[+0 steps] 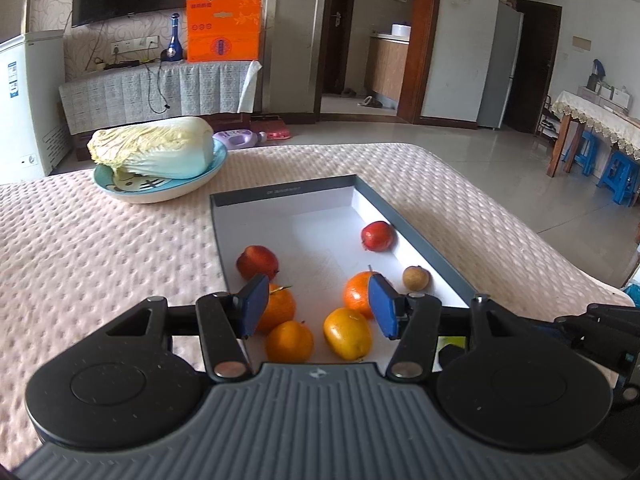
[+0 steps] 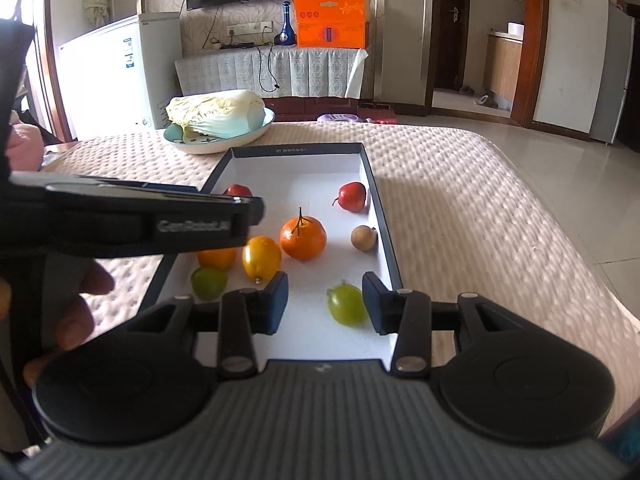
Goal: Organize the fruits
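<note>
Both grippers, left (image 1: pixel 318 308) and right (image 2: pixel 325 304), stand apart and apparently empty above the fruit box (image 2: pixel 384 216).

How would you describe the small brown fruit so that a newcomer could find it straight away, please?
Start at the shallow white tray with dark walls lying on the pink quilted tabletop. Follow its right-hand wall to about halfway along, between the red fruit farther back and the green fruit nearer. There sits the small brown fruit, the only dull tan, matte one among glossy bright neighbours.
</note>
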`<state>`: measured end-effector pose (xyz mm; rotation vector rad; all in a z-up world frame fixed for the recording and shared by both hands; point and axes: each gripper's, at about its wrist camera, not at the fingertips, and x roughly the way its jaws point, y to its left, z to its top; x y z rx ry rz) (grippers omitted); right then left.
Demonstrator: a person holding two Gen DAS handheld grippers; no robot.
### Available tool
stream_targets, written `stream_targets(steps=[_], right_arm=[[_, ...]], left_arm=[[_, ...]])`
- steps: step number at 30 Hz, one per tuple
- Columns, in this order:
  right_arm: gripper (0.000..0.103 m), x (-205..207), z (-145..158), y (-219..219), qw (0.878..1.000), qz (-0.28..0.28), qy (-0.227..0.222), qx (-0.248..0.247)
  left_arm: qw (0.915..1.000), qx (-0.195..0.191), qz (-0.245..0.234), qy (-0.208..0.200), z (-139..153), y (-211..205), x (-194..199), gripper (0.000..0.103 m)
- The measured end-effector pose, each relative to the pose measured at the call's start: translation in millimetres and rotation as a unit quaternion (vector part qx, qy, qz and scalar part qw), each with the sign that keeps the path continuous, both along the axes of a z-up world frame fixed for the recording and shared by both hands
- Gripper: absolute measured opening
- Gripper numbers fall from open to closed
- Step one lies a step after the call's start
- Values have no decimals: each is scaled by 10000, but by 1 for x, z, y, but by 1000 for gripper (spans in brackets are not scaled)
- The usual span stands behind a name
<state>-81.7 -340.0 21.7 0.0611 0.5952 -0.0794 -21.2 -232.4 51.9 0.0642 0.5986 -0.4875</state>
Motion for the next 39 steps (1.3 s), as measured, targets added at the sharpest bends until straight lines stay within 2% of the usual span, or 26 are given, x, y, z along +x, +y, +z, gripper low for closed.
stream_targets(steps=[5,8,9,13,19,36,38,39], right_arm=[[46,-6,1,-4,9998,-83,-5,179],[63,-13,4,-6,9994,-139,-66,321],[64,-16,5,-5,9992,-167,-92,341],[64,-29,13,-3,9988,-165,-181,426],[64,-43,19,3,9993,-105,-208,303],[64,-88,27,10,9989,-75,-119,455],[64,-92,26,9,9989,-83,-104,446],[64,-94,26,9,9989,-89,-97,445]], left_arm=[[9999,40,121,22,-1,6,-8,61],[9998,95,170,-7,-1,8,-14,61],[9998,104,191,-4,-1,10,-16,61],[9995,129,274,9,0,17,-22,61],[9992,220,331,-14,3,24,-34,61],[9989,270,370,11,12,37,-71,61],[9989,280,364,-17,13,39,-76,67],[9990,282,342,-51,14,39,-79,74]])
